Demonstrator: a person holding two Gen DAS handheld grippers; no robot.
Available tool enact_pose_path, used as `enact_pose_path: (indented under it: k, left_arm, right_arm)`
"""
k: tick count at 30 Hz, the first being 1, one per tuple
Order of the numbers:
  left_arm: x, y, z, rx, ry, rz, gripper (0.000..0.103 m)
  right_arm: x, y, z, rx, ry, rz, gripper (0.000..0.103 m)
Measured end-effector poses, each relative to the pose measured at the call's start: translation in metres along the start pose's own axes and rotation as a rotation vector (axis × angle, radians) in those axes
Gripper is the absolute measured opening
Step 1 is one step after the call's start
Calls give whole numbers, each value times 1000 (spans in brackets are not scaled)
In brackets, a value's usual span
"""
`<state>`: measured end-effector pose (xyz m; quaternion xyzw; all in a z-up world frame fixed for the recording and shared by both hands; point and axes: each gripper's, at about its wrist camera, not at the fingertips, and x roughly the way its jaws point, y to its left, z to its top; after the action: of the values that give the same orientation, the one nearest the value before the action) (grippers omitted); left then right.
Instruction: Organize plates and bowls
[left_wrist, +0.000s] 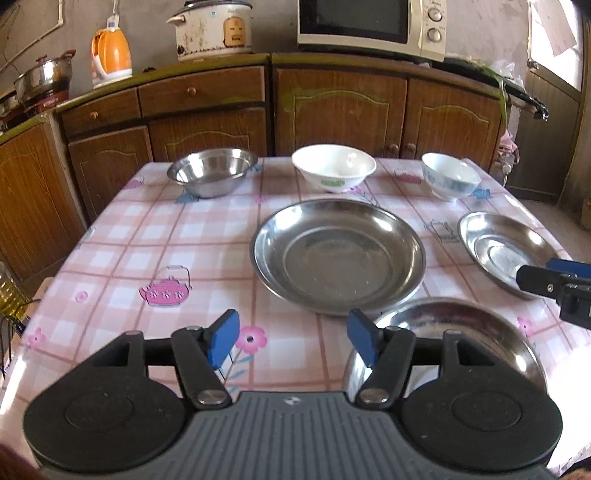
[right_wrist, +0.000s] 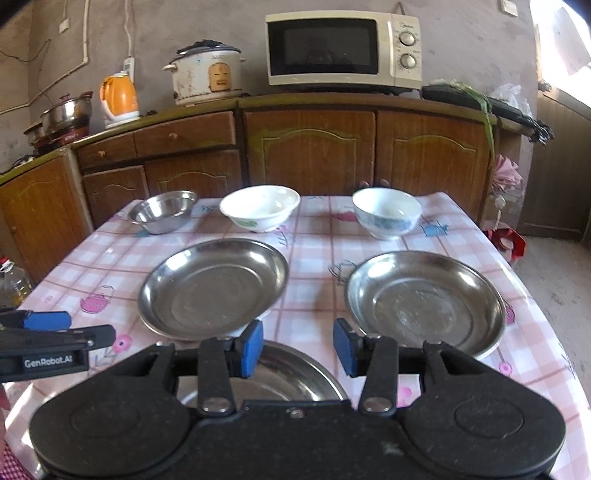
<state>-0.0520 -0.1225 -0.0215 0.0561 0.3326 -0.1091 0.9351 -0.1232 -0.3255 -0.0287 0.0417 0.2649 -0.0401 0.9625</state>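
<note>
Round shiny steel plates (right_wrist: 212, 286), smooth glazed bowls (right_wrist: 259, 207), perhaps ceramic, on checked tablecloth (left_wrist: 147, 236).

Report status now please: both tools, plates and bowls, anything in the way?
Left tool open, empty. Right tool open, empty. Three steel plates and three bowls unstacked on table. Nothing blocking.

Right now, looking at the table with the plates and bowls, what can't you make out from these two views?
- Nearest steel plate: right wrist view, its near half hidden behind the right tongs; in the left wrist view the left tongs cover its left edge.
- Right steel plate: left wrist view, near edge covered by the right tongs.
- Oil bottle: cut off by the left frame edge.
- Microwave dial markings: too small to read.
</note>
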Motion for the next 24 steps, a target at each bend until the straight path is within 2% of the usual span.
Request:
enact_pose_path:
  k: [11,24]
  left_arm:
    - [-3,11,24,-2,-37,17,68]
    - [7,17,40,0,-48,37,69]
  right_arm:
    - [8,15,26,-5,-14,36,60]
    - [28,21,40,1,-26,58,61]
